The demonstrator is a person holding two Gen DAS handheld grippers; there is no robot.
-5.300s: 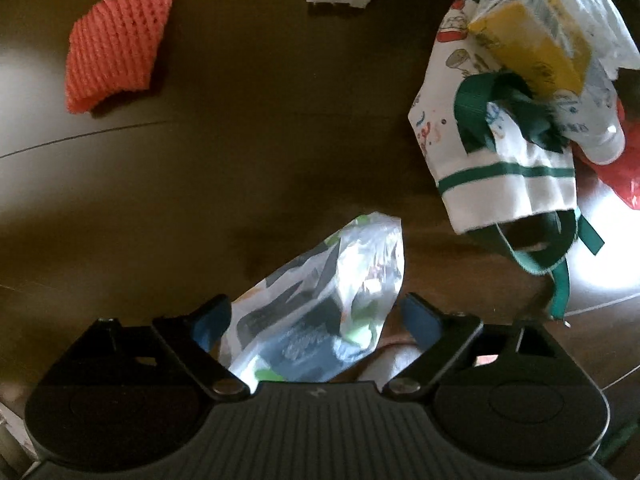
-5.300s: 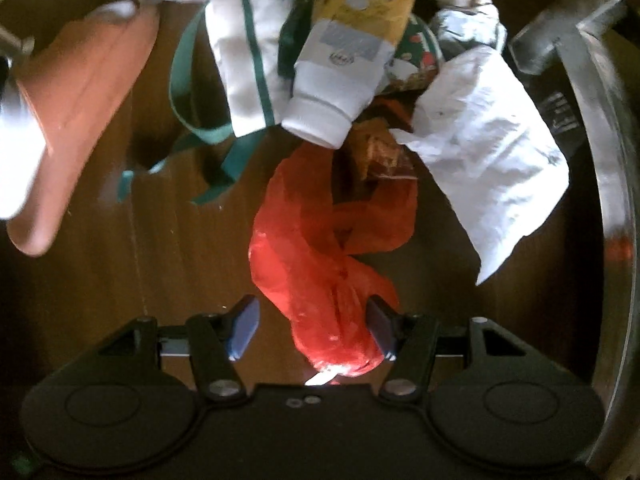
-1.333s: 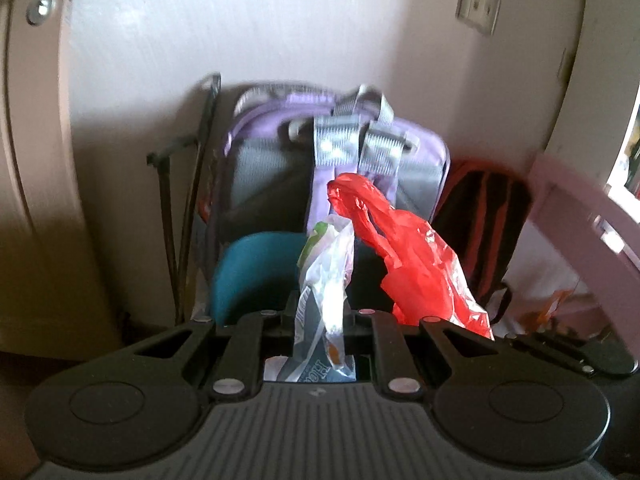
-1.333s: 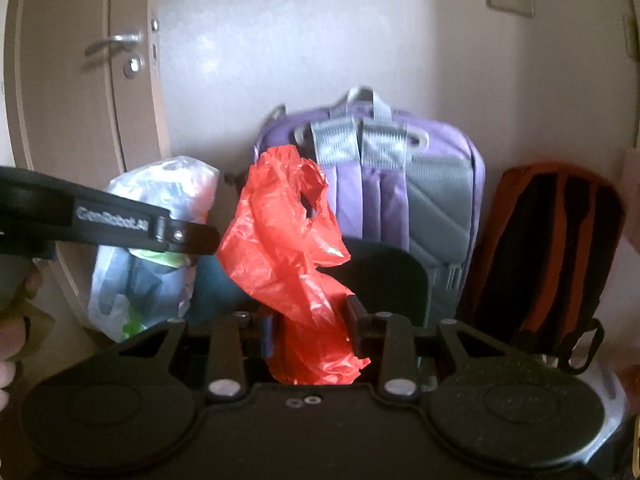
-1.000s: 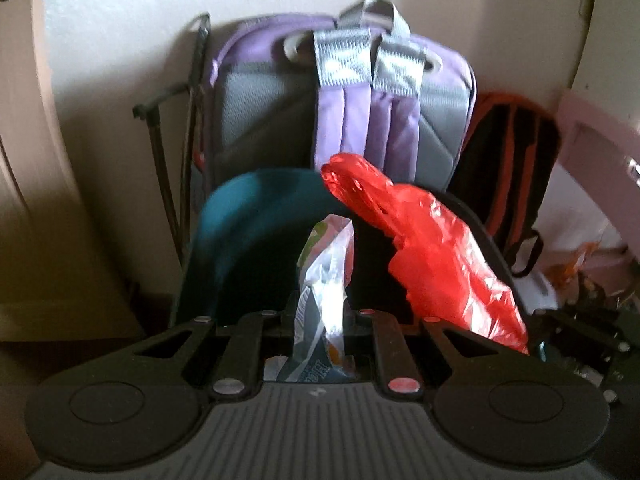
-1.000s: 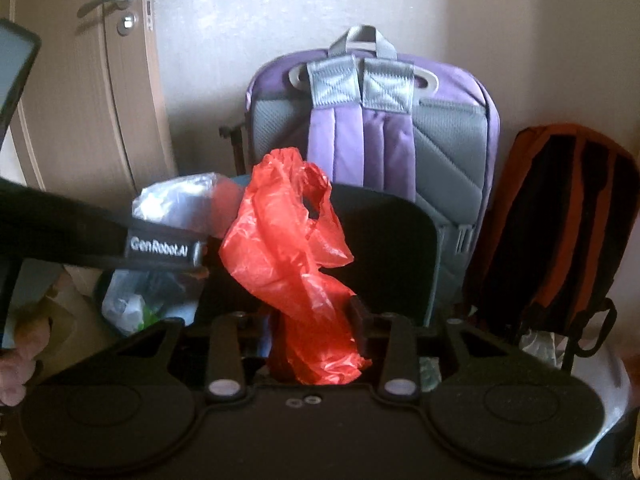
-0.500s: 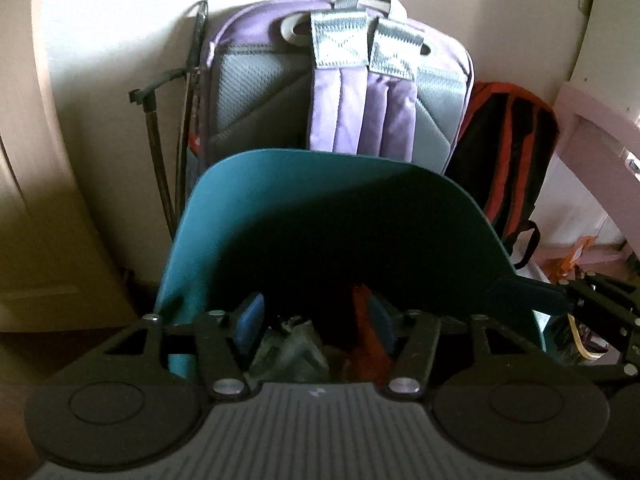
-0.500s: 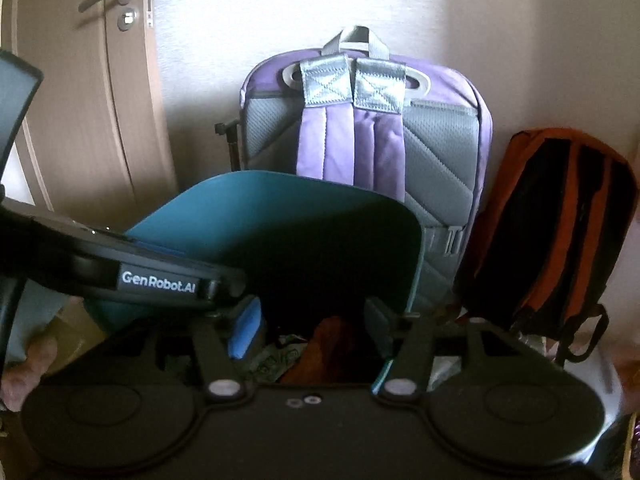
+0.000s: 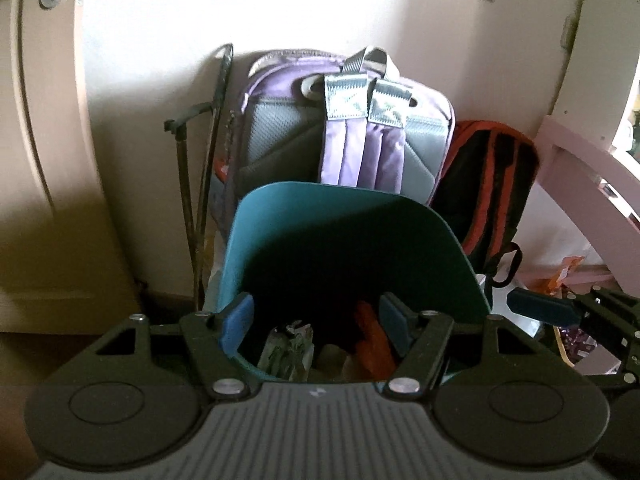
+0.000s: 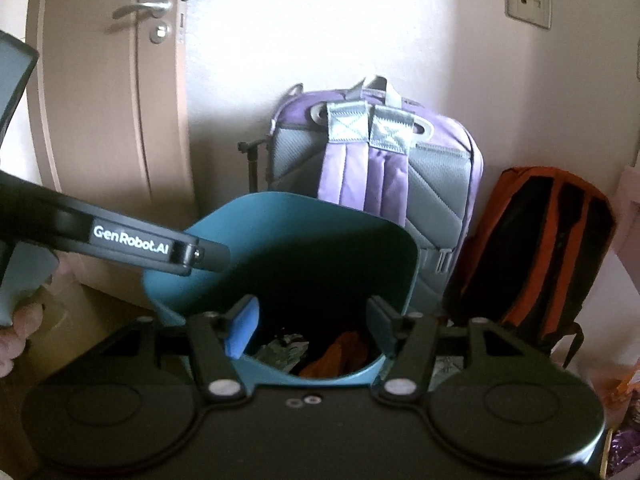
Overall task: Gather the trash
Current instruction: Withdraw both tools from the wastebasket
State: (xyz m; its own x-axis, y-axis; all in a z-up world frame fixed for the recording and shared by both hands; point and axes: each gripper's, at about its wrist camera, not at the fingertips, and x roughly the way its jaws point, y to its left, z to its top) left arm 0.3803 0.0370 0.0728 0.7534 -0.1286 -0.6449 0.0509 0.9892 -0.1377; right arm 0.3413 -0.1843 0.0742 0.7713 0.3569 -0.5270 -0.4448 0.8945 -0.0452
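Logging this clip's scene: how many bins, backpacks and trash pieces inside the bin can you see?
Bins: 1 (teal bin)
Backpacks: 2 (purple backpack, orange backpack)
Trash in bin: 2 (clear bag, red bag)
Total: 5

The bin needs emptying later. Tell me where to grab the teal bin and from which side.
Grip the teal bin by its thin upper rim, coming from above, one finger inside and one outside. Its mouth faces up and the near rim is bare; backpacks crowd the far side.

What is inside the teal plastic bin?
Inside the teal plastic bin lie a crumpled clear wrapper and a red plastic bag. The bin's bottom is dark and partly covered by the grippers.
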